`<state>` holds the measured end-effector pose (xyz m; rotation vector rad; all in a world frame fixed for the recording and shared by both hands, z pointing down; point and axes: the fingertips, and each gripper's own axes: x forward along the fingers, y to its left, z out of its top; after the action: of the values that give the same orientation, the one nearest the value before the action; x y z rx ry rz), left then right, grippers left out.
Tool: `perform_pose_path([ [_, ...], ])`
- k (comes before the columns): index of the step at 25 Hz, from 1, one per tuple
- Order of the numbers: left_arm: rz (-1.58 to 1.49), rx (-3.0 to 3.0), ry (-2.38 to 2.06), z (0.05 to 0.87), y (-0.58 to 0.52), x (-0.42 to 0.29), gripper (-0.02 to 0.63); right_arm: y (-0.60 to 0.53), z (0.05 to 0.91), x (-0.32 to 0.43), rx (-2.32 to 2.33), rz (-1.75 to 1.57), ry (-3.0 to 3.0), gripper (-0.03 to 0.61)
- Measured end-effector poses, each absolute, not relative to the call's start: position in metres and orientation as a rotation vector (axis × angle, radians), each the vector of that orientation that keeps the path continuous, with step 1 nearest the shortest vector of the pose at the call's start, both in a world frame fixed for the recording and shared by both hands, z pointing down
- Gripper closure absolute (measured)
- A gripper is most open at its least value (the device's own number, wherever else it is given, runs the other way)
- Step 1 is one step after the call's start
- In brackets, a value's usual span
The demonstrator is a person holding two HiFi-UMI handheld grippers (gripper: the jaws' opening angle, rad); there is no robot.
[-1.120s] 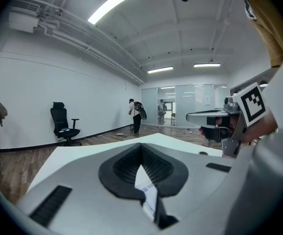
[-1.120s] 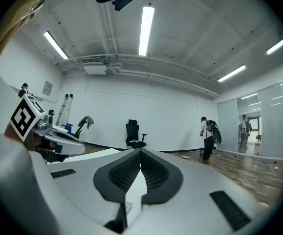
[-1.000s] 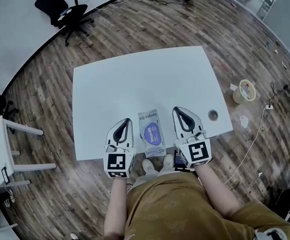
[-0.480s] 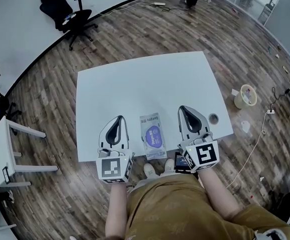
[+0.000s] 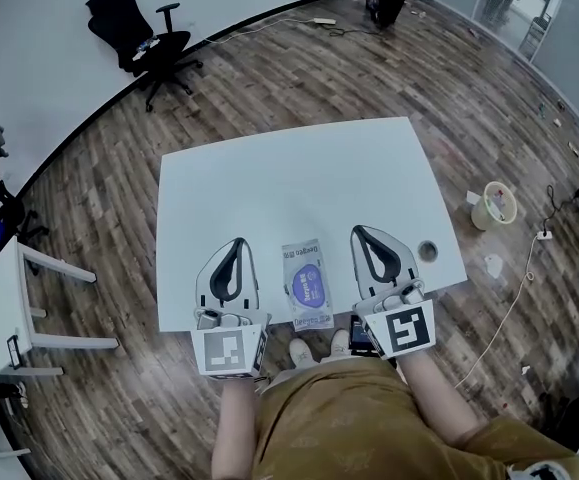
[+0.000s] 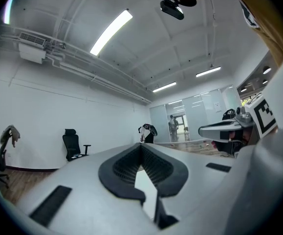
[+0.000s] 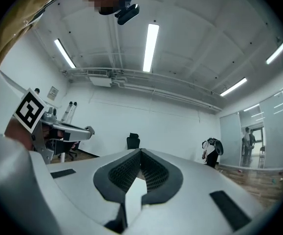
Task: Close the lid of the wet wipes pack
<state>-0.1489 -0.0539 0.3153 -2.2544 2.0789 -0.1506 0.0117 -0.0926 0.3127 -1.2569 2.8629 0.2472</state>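
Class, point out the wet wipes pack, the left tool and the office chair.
wet wipes pack (image 5: 309, 288): head view, purple oval.
left tool (image 5: 237, 244): head view, where its tips meet.
office chair (image 5: 167, 48): head view, seat.

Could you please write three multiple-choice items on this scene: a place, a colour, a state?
1. Where is the wet wipes pack? A) between left gripper and right gripper B) at the table's far edge C) in a gripper's jaws
2. Its oval lid's colour? A) red B) bluish purple C) green
3. The left gripper's jaws are: A) wide apart B) closed on the pack C) together, empty
Answers: A, it lies on the table flanked by both; B, per the head view; C, its tips meet with nothing between.
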Motion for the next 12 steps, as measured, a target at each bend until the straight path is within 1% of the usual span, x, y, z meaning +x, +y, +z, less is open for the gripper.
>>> perform_pose_path([
  [12, -0.124, -2.229, 2.076, 0.3071, -0.0464, -0.1447, 0.618, -0.0908, 0.3125, 0.0145, -1.265, 0.217, 2.86, 0.572],
])
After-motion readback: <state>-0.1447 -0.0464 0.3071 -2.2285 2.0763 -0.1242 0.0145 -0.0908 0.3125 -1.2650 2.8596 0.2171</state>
